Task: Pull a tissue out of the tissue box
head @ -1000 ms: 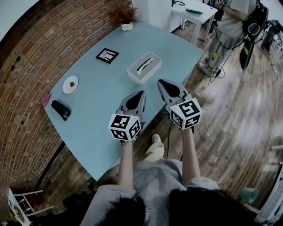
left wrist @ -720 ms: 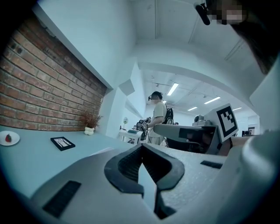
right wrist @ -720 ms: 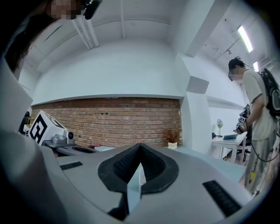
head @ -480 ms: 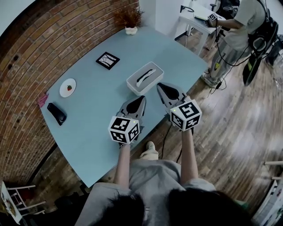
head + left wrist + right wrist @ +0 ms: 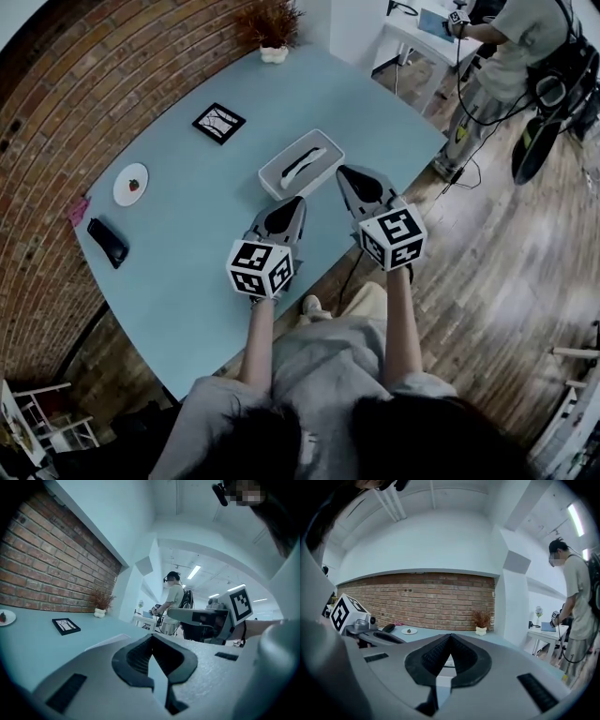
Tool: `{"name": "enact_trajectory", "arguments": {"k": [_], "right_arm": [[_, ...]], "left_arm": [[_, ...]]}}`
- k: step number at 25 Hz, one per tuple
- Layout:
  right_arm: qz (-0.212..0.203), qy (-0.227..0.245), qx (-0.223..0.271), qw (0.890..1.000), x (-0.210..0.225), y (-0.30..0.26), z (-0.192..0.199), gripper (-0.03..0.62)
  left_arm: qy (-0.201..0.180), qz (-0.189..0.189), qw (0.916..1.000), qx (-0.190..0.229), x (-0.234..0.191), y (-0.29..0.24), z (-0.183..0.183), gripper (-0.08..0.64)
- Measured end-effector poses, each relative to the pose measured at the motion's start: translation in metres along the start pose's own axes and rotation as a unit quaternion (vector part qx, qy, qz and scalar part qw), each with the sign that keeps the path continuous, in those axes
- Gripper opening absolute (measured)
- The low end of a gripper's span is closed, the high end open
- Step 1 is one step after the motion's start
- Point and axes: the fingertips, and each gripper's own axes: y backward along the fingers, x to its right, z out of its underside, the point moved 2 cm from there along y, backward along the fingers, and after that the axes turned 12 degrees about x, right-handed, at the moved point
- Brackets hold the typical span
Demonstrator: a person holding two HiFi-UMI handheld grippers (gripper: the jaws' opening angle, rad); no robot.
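The tissue box (image 5: 300, 164) is a white oblong box with a dark slot on top, lying on the light blue table (image 5: 187, 253). In the head view my left gripper (image 5: 292, 202) points at the box's near side, just short of it. My right gripper (image 5: 343, 172) hangs close to the box's right end. Both sets of jaws are shut with nothing between them. In the left gripper view a pale edge of the tissue box (image 5: 110, 639) peeks over the left gripper (image 5: 151, 638). The right gripper (image 5: 450, 637) fills the lower half of its own view.
A black picture frame (image 5: 218, 123), a small plate (image 5: 130, 184) with a red item, a dark object (image 5: 106, 242) and a potted plant (image 5: 273, 28) stand on the table's far and left parts. A person (image 5: 525, 47) stands by a white desk (image 5: 412, 33) at the back right.
Both grippers have drawn nearer to the tissue box over the last second. Their jaws have stayed shut.
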Motion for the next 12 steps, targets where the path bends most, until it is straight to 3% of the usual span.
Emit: {"name": "enact_trajectory", "arguments": {"k": [6, 12], "right_arm": [[-0.049, -0.007, 0.001, 0.999, 0.006, -0.02, 0.008, 0.0], [-0.12, -0.004, 0.002, 0.993, 0.015, -0.053, 0.011, 0.0]], "left_arm": [[-0.006, -0.029, 0.9996, -0.005, -0.007, -0.01, 0.004, 0.003], [-0.012, -0.084, 0.9964, -0.001, -0.021, -0.025, 0.002, 0.003]]}}
